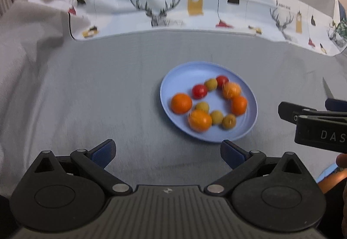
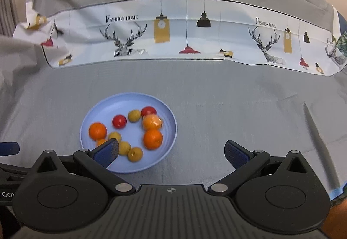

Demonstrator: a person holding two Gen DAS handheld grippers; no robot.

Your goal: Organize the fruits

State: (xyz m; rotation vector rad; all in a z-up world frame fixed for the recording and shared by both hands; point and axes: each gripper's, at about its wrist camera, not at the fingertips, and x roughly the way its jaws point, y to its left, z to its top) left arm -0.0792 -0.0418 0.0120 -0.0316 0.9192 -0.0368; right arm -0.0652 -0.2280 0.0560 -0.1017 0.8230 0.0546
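Note:
A light blue plate (image 1: 180,74) (image 2: 104,108) sits on the grey cloth and carries several fruits: oranges (image 1: 181,103) (image 2: 152,139), two red tomatoes (image 1: 199,91) (image 2: 119,121) and several small yellow-brown fruits (image 1: 211,84) (image 2: 133,115). My left gripper (image 1: 168,152) stands open in front of the plate, nothing between its blue pads. My right gripper (image 2: 171,153) is open too, its left finger (image 2: 107,152) overlapping the plate's near rim and hiding part of an orange. In the left wrist view the right gripper's black body (image 1: 314,124) shows at the right edge.
A knife (image 2: 318,143) (image 1: 327,89) lies on the cloth to the right of the plate. A white printed cloth (image 1: 195,4) (image 2: 186,33) with deer and lamps runs along the back. Grey fabric (image 1: 26,48) is bunched up at the left.

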